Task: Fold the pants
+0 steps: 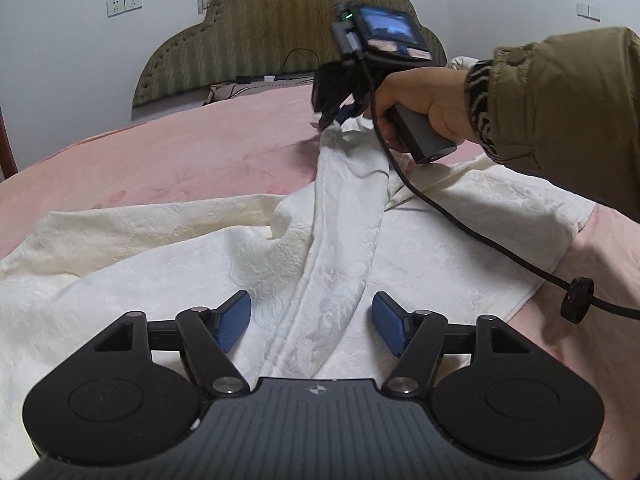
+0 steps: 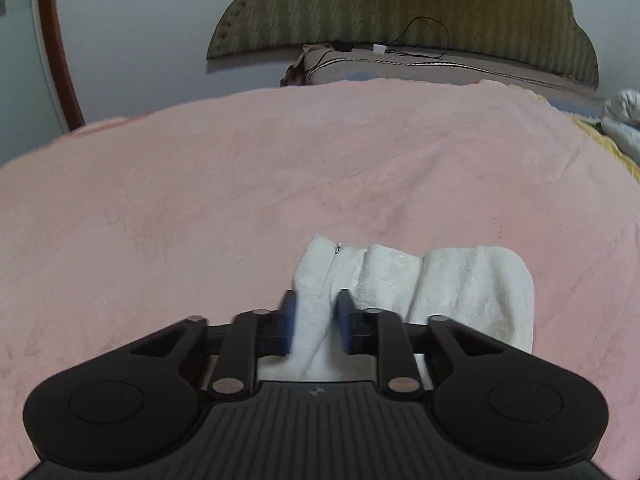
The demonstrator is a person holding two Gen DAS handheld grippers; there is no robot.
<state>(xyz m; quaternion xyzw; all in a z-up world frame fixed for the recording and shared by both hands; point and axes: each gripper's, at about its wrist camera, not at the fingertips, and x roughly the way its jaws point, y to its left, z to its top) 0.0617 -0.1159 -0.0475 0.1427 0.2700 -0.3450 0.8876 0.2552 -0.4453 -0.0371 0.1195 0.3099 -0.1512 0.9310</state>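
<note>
Up close in the left wrist view, the left hand-held gripper [image 1: 312, 326] hangs over the white pants [image 1: 200, 264], its blue pads [image 1: 232, 326] spread wide on either side of a raised ridge of cloth, neither pad pressing on it. The pants lie rumpled across the near part of the bed [image 1: 160, 152], on its pink cover, reaching toward the bed's right edge.

Further out, that ridge rises to the right hand-held gripper [image 1: 332, 120], held by a hand [image 1: 424, 100] in an olive sleeve [image 1: 560, 104], a black cable [image 1: 480, 240] trailing from it over the cloth. From the right wrist view, the right hand-held gripper [image 2: 316, 324] has its pads pinching a bunched fold of the pants [image 2: 440, 280], lifted clear of the pink cover.

At the far end stands a padded headboard [image 1: 280, 20], with wall sockets [image 1: 124, 3] to its left.
</note>
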